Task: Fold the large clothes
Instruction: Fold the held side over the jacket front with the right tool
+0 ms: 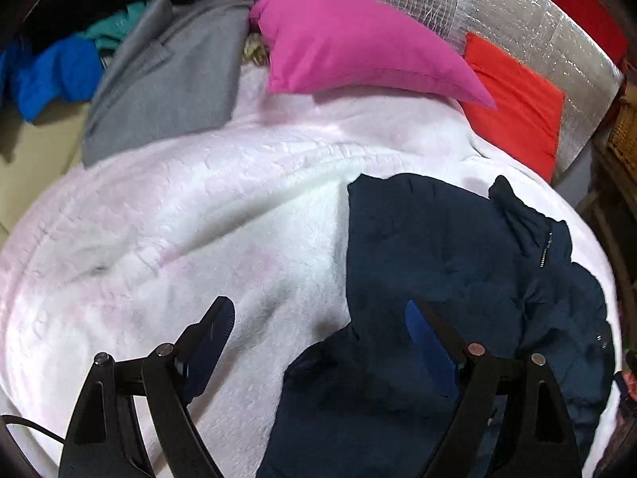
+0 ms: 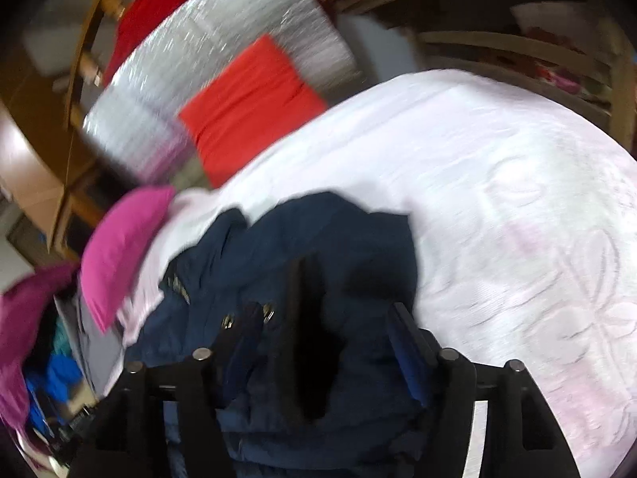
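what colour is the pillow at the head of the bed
Bright pink pillow, clearest in the left wrist view.

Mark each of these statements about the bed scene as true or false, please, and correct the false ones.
1. The navy jacket lies on a white blanket. True.
2. The left gripper is shut on the jacket. False: its jaws stand open and hold nothing.
3. A pink pillow lies beyond the blanket. True.
4. The grey garment lies on top of the jacket. False: it lies apart, at the far left.
5. The right gripper is open above the jacket. True.
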Motion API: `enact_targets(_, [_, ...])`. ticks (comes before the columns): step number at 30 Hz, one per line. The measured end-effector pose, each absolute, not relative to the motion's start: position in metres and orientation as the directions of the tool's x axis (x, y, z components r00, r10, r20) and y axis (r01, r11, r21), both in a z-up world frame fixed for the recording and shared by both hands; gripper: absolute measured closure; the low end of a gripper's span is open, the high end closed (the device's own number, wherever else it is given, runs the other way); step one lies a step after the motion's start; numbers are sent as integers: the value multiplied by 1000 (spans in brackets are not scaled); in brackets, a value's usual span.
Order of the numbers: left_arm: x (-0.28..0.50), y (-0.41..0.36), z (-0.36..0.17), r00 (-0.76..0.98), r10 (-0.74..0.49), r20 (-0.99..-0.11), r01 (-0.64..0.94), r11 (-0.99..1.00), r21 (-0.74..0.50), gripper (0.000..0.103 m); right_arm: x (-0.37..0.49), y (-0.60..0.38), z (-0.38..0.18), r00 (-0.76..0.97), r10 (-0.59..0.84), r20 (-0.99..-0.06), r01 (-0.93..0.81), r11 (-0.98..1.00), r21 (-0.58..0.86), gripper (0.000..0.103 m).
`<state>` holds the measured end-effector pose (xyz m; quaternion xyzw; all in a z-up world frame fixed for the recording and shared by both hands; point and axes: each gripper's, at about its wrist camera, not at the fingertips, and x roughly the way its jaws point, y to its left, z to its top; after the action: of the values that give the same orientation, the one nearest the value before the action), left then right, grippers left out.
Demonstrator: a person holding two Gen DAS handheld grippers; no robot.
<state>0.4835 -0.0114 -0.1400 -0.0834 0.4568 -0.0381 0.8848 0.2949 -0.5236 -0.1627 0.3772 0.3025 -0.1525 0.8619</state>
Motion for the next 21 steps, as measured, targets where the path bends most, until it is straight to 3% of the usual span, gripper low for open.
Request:
enact_targets(4, [495,-11,-156,537,-224,-813,2,964,-264,15,288,-550,-172,750,-55,-660,542,624,563,27])
enact_targets(8, [501,-20,-164,519,-287,-805,44,950,-310,16,298,-566,-199,739,95,-667,510,567,647,27])
enact_targets(10, [502,-26,-165,513,-314,-799,65,942,-329,26,304,-564,-206,748,166,-643,473,546,691,27])
enact_targets(12, [505,-31,-167,489,-362,-794,82,925,-371,47,310,-555,-208,750,236,-618,425,545,723,24])
enact_targets(17, [503,-48,-166,491,-332,-805,111,941,-320,52,326,-521,-195,713,221,-665,371,685,626,18])
enact_targets(19, [502,-47,-164,497,-339,-799,118,938,-325,61,328,-508,-188,705,190,-684,352,743,569,30])
enact_targets(20, [501,-46,-161,502,-338,-796,121,939,-322,65,327,-501,-183,693,155,-704,350,782,516,53])
enact_targets(21, [500,-46,-159,508,-340,-791,124,938,-323,66,327,-495,-179,684,122,-719,345,814,467,63])
